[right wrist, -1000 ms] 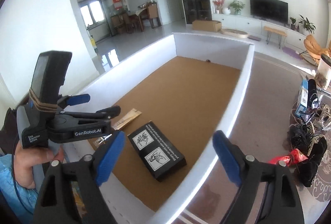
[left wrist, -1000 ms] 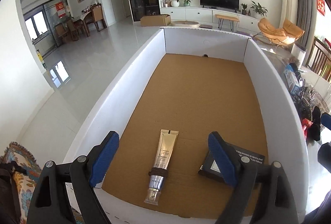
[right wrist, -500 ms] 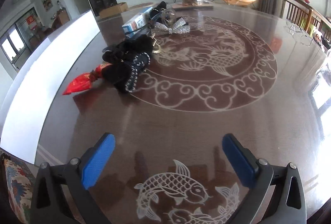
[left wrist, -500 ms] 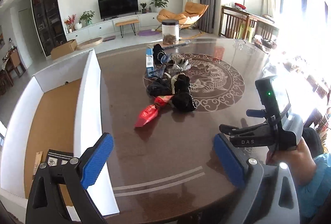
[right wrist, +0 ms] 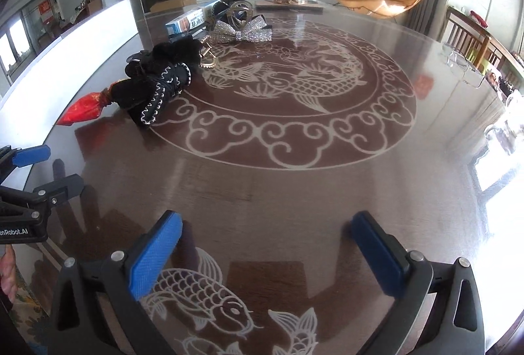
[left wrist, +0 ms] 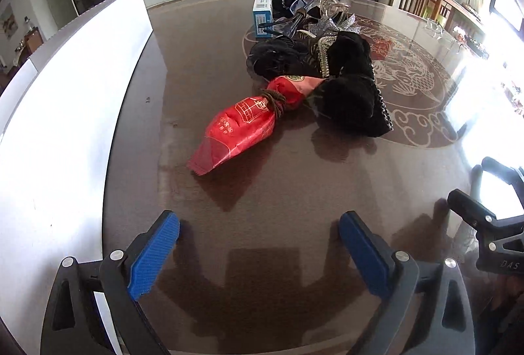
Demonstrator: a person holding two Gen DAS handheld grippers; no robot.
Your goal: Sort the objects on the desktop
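A: Since both views swung off the white box [left wrist: 65,93], left gripper [left wrist: 258,253] has just been opening, nothing between; right gripper [right wrist: 262,253] spread, empty.
B: Red packet [left wrist: 242,125] lies nearest, on table [left wrist: 294,191], touching the black clutter [left wrist: 350,106]. Likely next pick.

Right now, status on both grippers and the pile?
Left gripper open, empty, jaws just widened. Right gripper open, empty. Red packet nearest, touching the black pouch. Path to it clear.
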